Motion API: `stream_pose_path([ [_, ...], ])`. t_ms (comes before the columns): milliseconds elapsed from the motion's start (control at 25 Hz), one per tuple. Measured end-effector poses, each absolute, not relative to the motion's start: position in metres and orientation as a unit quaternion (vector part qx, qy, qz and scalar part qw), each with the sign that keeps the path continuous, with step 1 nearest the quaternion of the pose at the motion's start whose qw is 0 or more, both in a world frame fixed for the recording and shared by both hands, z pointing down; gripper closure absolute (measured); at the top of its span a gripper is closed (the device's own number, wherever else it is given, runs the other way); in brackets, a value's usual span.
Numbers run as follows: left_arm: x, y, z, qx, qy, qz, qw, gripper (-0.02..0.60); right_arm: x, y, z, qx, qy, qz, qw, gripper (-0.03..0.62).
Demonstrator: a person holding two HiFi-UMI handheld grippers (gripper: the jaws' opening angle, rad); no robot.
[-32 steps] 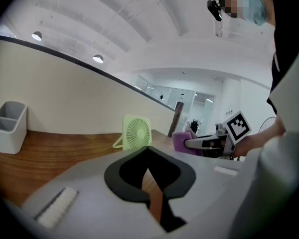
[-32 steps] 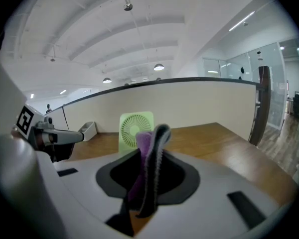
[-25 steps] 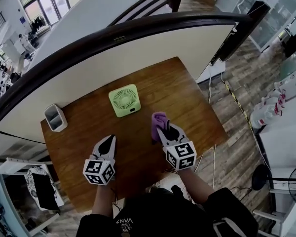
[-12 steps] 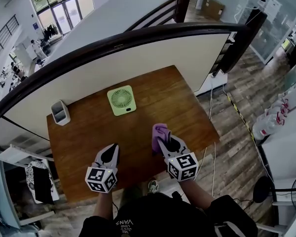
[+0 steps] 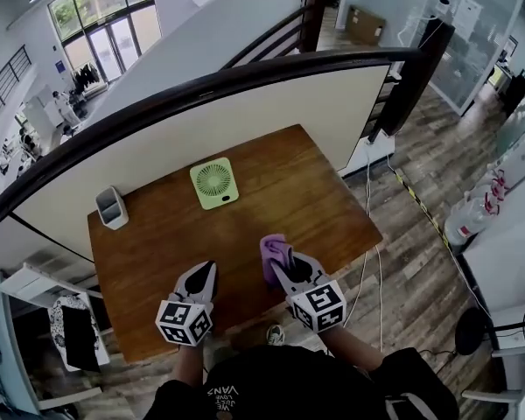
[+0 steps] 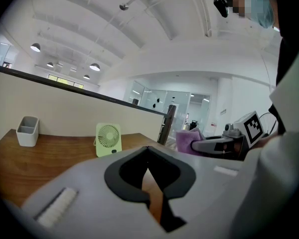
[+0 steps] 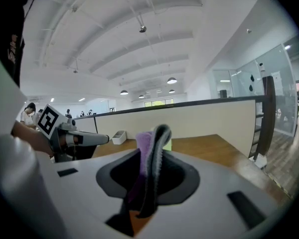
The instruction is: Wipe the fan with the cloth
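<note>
Both grippers now sit farther from fan (image 5: 214, 184), which stands at 11 o'clock, well apart. I note right gripper (image 5: 278, 256) clamps purple cloth (image 5: 272, 248); left gripper (image 5: 206, 272) closed, empty. Risk: light fan tips if wiped unbraced.

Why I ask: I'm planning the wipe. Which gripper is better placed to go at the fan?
Right. The right gripper is shut on the purple cloth, while the left gripper is shut with nothing in it. Both hover over the near edge of the table, apart from the green fan.
</note>
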State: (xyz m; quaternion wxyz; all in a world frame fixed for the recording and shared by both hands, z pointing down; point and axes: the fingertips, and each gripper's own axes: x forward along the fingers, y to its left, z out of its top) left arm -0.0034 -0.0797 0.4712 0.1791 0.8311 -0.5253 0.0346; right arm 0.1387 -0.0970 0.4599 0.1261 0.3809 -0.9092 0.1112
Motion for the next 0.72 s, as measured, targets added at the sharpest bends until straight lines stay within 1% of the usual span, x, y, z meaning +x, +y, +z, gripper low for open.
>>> stream_pose_path([
  [320,-0.035,-0.042,0.441,0.860,-0.487,0.032,0.149,0.571,0.110,-0.058,0.443,0.433,-0.888,0.103,0.113,0.500],
  [720,-0.078,0.018,0.440,0.873,-0.461,0.036,0.151,0.571,0.069,0.003,0.434,0.468,-0.872,0.104,0.101,0.500],
])
